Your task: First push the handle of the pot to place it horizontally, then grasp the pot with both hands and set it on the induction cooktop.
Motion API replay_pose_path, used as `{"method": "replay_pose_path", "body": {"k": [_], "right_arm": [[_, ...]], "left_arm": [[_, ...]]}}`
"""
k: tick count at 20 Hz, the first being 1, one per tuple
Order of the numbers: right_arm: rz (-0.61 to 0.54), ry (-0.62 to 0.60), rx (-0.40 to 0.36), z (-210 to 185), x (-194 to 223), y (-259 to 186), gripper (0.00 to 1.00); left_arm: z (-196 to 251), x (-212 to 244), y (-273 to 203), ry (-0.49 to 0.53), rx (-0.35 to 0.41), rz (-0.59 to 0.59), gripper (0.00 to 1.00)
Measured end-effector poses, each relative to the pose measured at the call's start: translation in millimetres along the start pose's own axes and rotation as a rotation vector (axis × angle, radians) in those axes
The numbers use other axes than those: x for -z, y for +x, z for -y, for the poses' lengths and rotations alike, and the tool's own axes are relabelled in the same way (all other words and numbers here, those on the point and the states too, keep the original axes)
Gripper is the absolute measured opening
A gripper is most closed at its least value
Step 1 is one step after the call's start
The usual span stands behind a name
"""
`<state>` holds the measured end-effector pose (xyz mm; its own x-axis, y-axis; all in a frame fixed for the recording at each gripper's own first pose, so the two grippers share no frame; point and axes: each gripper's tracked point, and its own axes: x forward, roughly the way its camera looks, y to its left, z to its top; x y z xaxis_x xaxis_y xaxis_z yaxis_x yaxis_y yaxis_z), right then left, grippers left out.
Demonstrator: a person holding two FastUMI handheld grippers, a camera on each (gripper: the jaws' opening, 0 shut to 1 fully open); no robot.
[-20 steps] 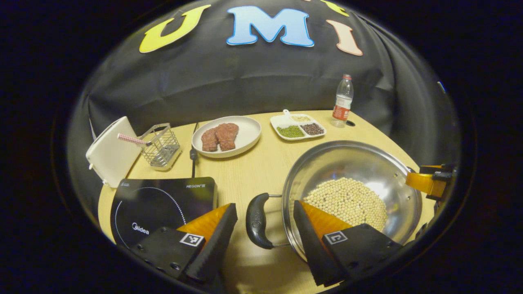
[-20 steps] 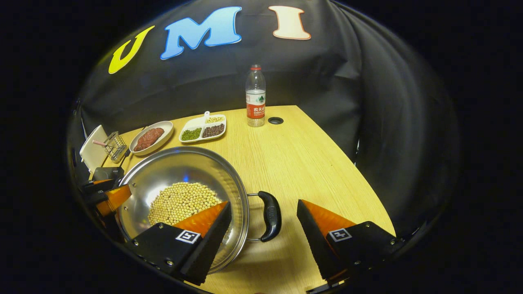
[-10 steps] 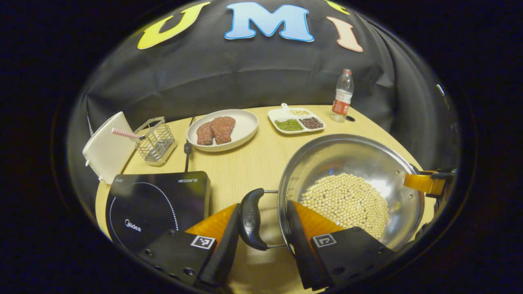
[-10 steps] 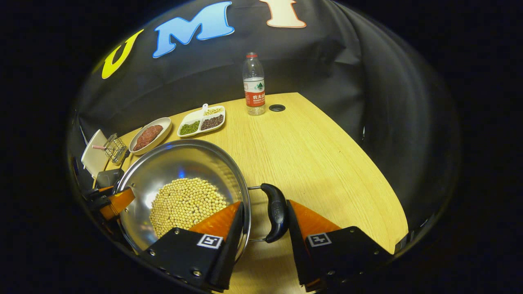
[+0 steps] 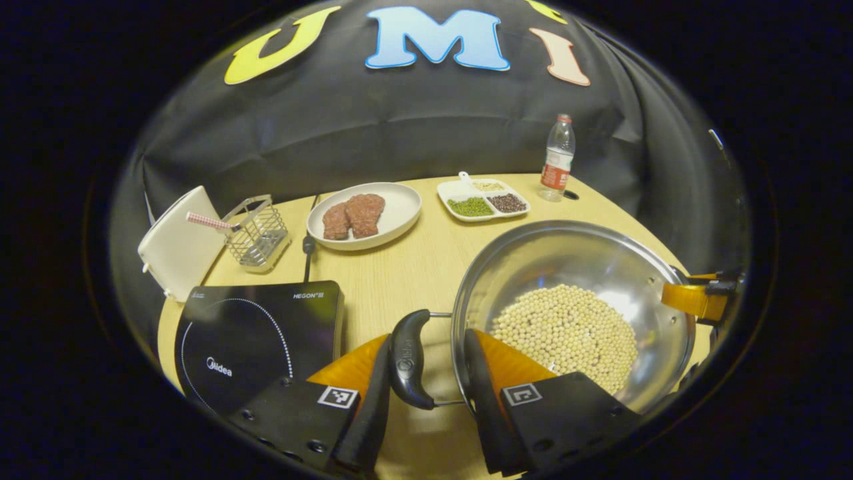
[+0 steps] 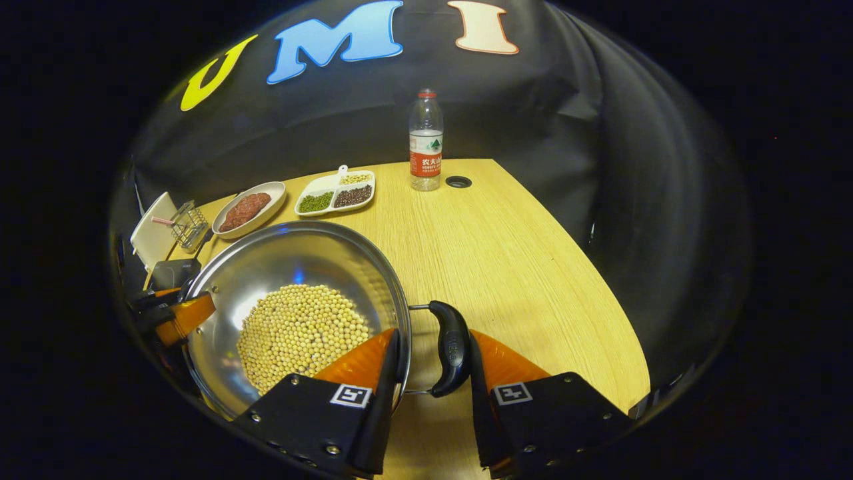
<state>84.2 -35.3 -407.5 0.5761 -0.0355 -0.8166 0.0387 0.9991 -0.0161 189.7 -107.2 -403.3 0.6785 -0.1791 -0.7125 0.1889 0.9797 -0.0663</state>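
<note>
Pot (image 5: 573,313) handles clamped by left tool (image 5: 426,393), right tool (image 6: 430,387), cooktop (image 5: 256,340) beside.

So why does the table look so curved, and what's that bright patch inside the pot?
Left gripper view: the fisheye lens bends the table edge into an arc, and lamp glare shines on the pot wall beside the beans. Right gripper view: same bending, with a small bluish reflection inside the pot; everything looks sharp.
</note>
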Motion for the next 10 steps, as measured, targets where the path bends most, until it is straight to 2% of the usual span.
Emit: {"method": "replay_pose_path", "body": {"k": [1,3,6,7,8,10], "right_arm": [[0.003,-0.007,-0.007,1,-1,-3,0.52],[0.022,-0.01,-0.019,4,-5,-9,0.52],[0.036,-0.006,-0.051,7,-10,-20,0.52],[0.041,-0.011,-0.061,8,-9,-25,0.52],[0.047,-0.016,-0.071,8,-9,-30,0.52],[0.052,-0.022,-0.095,9,-7,-39,0.52]], "left_arm": [[-1,0,-2,-0.002,-0.008,0.006,0.6],[-2,-4,-10,-0.004,-0.026,0.028,0.68],[-3,-5,-23,-0.019,-0.058,0.049,0.6],[2,-5,-32,-0.02,-0.07,0.054,0.64],[4,-4,-41,-0.024,-0.082,0.057,0.6],[10,-3,-66,-0.027,-0.108,0.071,0.65]]}}
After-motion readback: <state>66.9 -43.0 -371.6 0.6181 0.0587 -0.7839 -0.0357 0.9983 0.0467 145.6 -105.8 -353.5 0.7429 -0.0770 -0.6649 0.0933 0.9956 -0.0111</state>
